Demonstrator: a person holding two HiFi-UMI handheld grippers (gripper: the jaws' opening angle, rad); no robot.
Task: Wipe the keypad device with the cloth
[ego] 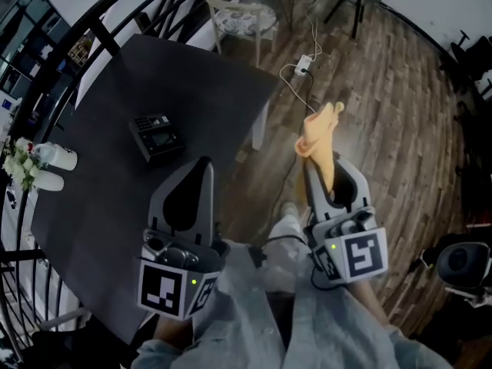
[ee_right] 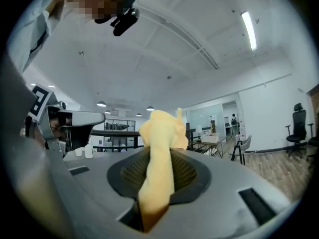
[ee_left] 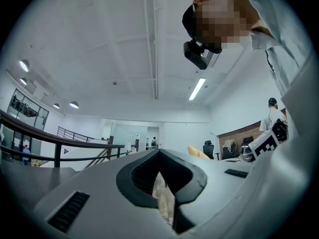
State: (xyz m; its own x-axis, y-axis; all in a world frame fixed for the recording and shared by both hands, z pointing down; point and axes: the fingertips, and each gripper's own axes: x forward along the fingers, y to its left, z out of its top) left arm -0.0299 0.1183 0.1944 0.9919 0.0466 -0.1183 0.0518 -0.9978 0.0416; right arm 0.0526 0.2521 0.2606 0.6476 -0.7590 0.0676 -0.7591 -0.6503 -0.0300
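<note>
The black keypad device (ego: pixel 157 135) lies on the dark table (ego: pixel 100 206), left of centre. My left gripper (ego: pixel 204 167) is shut and holds nothing; it hovers at the table's near right edge, right of and nearer than the device. In its own view the left gripper (ee_left: pixel 159 156) points up toward the ceiling. My right gripper (ego: pixel 320 166) is shut on a yellow cloth (ego: pixel 321 135) and sits off the table over the wooden floor. In the right gripper view the cloth (ee_right: pixel 160 133) runs up between the jaws and bunches above the gripper (ee_right: pixel 158 156).
White cups (ego: pixel 55 158) and a bunch of flowers (ego: pixel 19 164) stand at the table's left edge. Black railings (ego: pixel 92 21) run along the far left. On the wooden floor are a white chair (ego: pixel 242 18), a power strip with cable (ego: pixel 302 65) and an office chair (ego: pixel 461 264).
</note>
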